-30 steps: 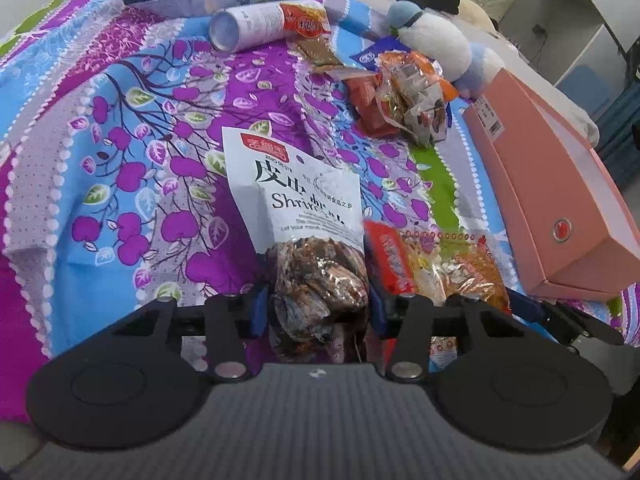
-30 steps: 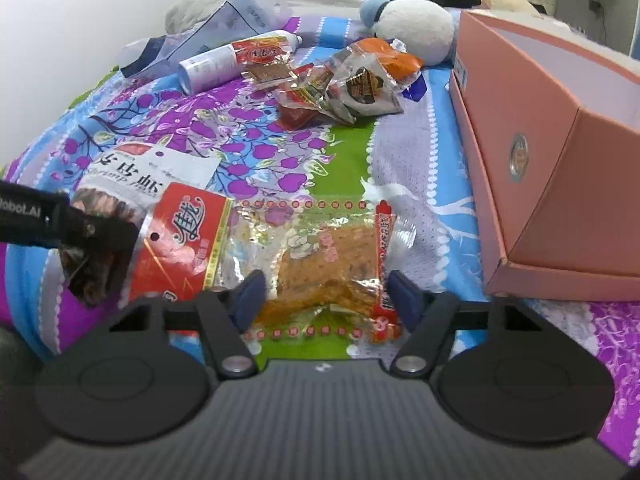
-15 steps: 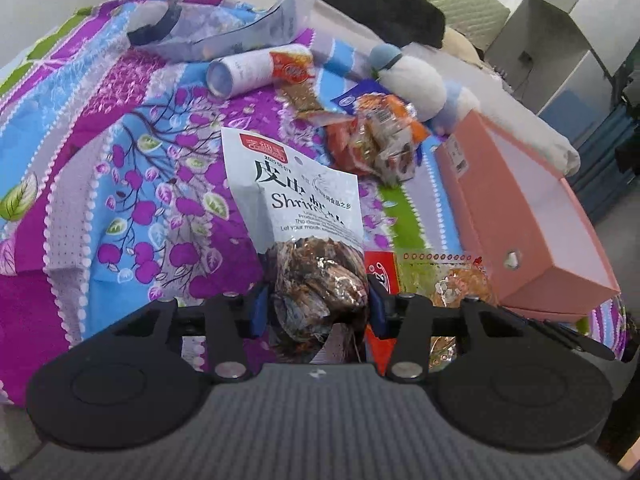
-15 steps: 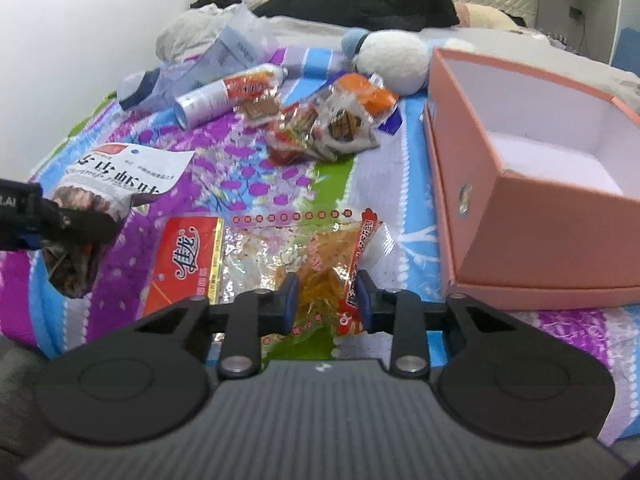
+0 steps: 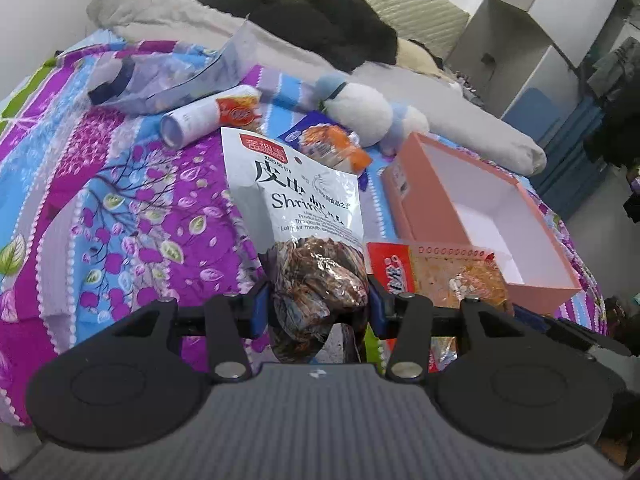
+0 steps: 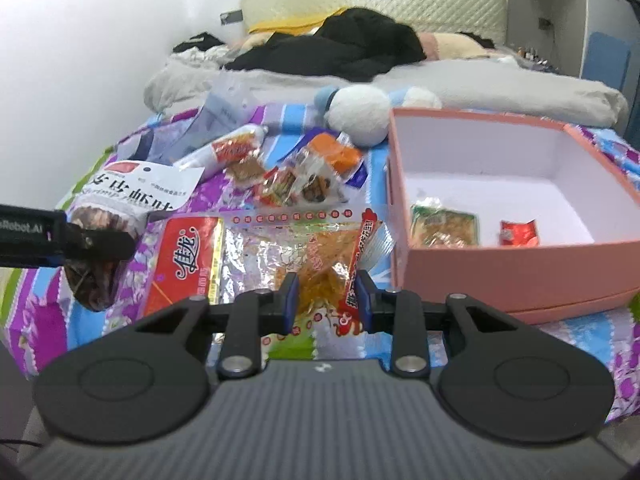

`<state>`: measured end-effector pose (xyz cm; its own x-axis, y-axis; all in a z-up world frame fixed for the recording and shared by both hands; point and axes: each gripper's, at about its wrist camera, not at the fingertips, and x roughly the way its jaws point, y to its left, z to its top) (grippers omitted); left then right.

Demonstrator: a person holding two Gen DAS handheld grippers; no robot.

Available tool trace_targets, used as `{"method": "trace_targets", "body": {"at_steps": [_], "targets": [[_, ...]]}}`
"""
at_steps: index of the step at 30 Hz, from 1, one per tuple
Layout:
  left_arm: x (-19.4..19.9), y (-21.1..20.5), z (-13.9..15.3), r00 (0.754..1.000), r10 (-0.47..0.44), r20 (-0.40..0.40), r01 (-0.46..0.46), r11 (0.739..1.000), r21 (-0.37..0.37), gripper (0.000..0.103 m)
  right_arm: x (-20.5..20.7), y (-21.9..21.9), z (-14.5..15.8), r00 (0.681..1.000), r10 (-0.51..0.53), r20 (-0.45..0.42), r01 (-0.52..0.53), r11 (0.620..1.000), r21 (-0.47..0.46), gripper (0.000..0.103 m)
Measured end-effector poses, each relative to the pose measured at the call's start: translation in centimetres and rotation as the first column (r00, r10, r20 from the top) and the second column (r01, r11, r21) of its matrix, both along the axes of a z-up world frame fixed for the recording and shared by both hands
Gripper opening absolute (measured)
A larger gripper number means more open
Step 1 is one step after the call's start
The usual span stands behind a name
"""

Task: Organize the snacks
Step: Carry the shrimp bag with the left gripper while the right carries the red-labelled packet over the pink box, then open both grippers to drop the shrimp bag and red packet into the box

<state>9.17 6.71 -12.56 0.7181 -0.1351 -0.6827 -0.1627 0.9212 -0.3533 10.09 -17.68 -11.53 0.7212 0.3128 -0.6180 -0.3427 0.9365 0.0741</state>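
A: Left wrist view, nearest item first: the left gripper [image 5: 318, 312] clamps the lower, clear end of the shrimp bag [image 5: 308, 216]. Both blue pads press on the bag. One second ago the bag lay flat on the bedspread; it is now raised off it and its white printed top stands up toward the camera.

B: And the right side?

A: The right gripper [image 6: 325, 302] is closed on the orange snack pack [image 6: 316, 264], near the red strip at its right edge. One second ago its fingers stood wide on either side of the pack, which lay on the cover. The pack is now pinched and lifted, and its silver and red left part hangs out sideways.

B: Pose of the two tools?

A: Both point forward and down over the bedspread [image 5: 100, 208]. In the right wrist view the left gripper enters from the left edge, with the shrimp bag hanging from it.

B: Beyond them?

A: The pink box [image 6: 512, 276] sits open just right of the orange pack, with two small packets inside. One second ago only its outer wall showed; its interior is now visible. Behind lie a heap of small snacks [image 6: 300, 184], a tube [image 6: 224, 152] and a plush toy [image 6: 360, 112].
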Motion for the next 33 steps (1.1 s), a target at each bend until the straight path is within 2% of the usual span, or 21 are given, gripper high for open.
{"method": "trace_targets", "body": {"at_steps": [7,17,26,28,33], "targets": [[0.9,-2.1,1.2,0.998,-0.050,0.030,0.050,0.999,-0.018,0.053,-0.7,-2.6,2.5,0.998,-0.045,0.048,0.044,0.999,0.013,0.033],[3.9,-7.5,2.3,0.983,-0.174,0.062,0.176,0.984,-0.036,0.053,-1.0,-6.7,3.7,0.986,-0.141,0.083,0.140,0.990,0.021,0.033],[9.0,-13.7,3.8,0.957,-0.270,0.104,0.272,0.962,-0.001,0.053,2.1,-10.5,4.4,0.962,-0.237,0.139,0.236,0.972,0.021,0.033],[10.6,-14.6,3.9,0.959,-0.265,0.103,0.265,0.964,0.014,0.053,3.0,-11.5,4.5,0.955,-0.260,0.146,0.259,0.966,0.025,0.033],[15.7,-16.1,3.8,0.965,-0.243,0.093,0.245,0.969,-0.010,0.053,6.5,-14.3,3.3,0.940,-0.312,0.134,0.313,0.950,0.015,0.033]]}}
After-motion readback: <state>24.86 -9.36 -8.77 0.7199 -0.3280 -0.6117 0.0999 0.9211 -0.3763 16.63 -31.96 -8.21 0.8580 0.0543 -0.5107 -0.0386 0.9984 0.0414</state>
